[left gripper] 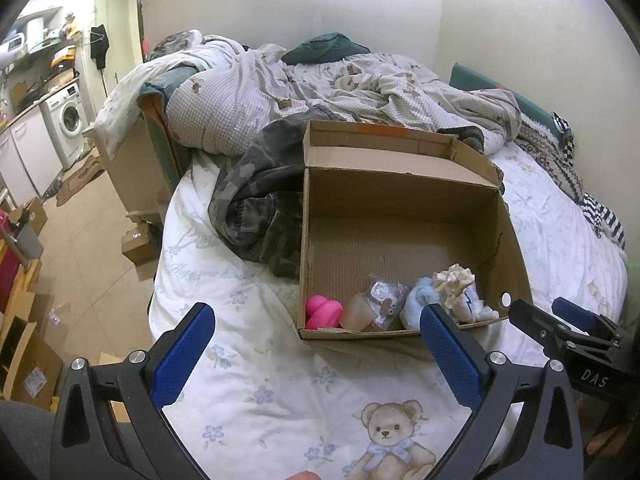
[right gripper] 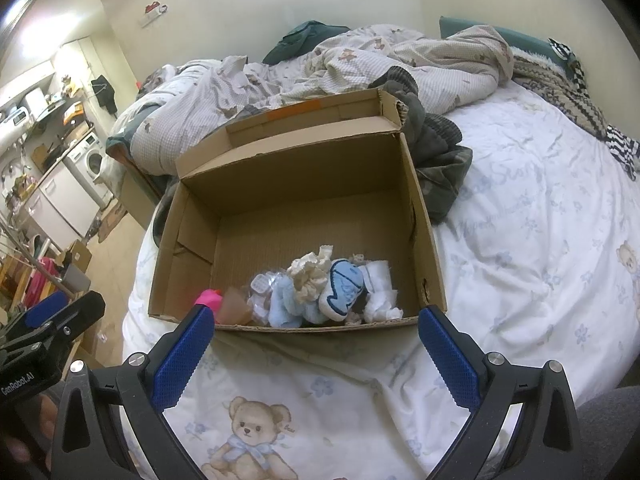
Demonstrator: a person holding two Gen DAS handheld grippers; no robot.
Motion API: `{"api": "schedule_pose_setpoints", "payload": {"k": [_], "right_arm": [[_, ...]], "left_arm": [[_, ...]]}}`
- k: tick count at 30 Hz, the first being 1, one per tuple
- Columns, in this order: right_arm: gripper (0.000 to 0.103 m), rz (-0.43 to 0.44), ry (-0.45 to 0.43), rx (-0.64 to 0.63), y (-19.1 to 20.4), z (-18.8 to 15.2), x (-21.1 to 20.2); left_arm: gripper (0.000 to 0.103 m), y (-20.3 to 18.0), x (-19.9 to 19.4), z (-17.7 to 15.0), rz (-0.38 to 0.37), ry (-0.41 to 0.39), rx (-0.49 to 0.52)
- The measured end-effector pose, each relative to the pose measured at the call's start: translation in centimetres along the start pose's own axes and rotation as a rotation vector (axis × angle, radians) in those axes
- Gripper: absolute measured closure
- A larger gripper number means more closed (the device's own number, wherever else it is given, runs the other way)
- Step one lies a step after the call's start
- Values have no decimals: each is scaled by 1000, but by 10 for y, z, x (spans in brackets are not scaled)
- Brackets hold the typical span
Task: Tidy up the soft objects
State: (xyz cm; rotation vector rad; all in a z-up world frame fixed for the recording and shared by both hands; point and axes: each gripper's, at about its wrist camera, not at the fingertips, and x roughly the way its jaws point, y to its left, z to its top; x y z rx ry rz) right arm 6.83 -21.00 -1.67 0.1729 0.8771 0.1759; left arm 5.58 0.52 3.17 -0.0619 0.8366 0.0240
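An open cardboard box (left gripper: 400, 196) (right gripper: 304, 168) sits on the bed. Along its near wall lie several soft objects: a pink toy (left gripper: 322, 311) (right gripper: 209, 299), a clear packet (left gripper: 382, 300) (right gripper: 260, 284), a light blue fluffy item (left gripper: 418, 304) (right gripper: 282, 304), a cream scrunchie (left gripper: 454, 280) (right gripper: 310, 272), a blue and white plush (right gripper: 343, 289) and white cloth (right gripper: 380, 288). My left gripper (left gripper: 316, 326) is open and empty, just short of the box. My right gripper (right gripper: 316, 330) is open and empty at the box's near edge; it also shows in the left wrist view (left gripper: 560, 316).
The bed (left gripper: 260, 380) has a white bear-print sheet. A camouflage garment (left gripper: 260, 192) lies left of the box, a rumpled duvet (left gripper: 320, 84) behind it. Knitted and striped cloth (right gripper: 568, 84) lies far right. Floor with boxes (left gripper: 28, 360) and a washing machine (left gripper: 68, 116) is at left.
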Motion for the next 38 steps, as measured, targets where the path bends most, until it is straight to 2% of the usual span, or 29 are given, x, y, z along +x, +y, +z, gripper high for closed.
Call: {"api": "schedule_pose_setpoints", "payload": {"k": [38], "right_arm": [[0,0,-17,-10,-1,6,-5]], "left_arm": [[1,1,5,-4,-2,4,-10]]}}
